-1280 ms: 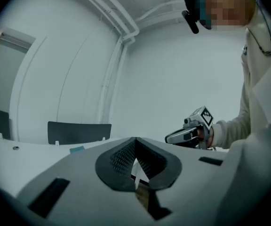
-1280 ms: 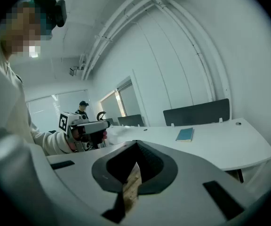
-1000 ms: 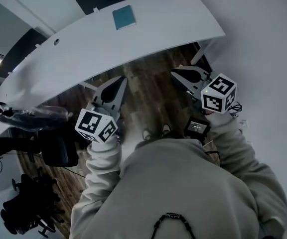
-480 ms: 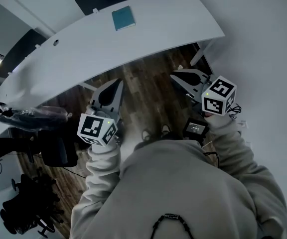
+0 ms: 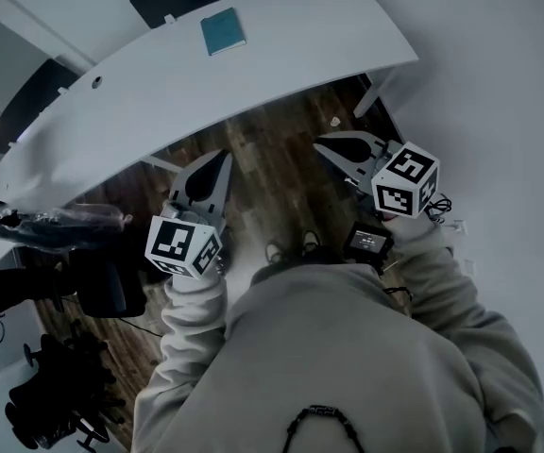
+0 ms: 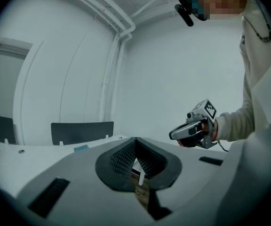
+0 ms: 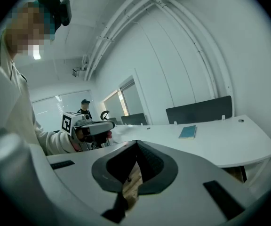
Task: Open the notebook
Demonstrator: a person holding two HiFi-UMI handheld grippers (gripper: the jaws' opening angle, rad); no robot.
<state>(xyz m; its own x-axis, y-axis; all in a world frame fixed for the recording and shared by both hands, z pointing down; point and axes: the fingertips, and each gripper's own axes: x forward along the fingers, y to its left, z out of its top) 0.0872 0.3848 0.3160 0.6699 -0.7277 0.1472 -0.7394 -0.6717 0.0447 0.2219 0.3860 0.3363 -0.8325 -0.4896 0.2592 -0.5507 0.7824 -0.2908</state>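
Approach step, nothing touched yet. Left gripper (image 5: pixel 221 157) and right gripper (image 5: pixel 323 143): jaws clenched tip to tip, nothing between them. Both hang over the wood floor (image 5: pixel 274 163), short of the white desk (image 5: pixel 329 36). The teal notebook (image 5: pixel 223 31) lies closed and flat, well ahead of both jaw pairs, near the desk's far edge. Next, I'd say: reach in over the desk, part one pair of jaws, catch the cover edge.

No readable text. Only black-and-white square markers on the cubes of left gripper (image 5: pixel 219 159) and right gripper (image 5: pixel 329 145); small screen (image 5: pixel 367 242) illegible.
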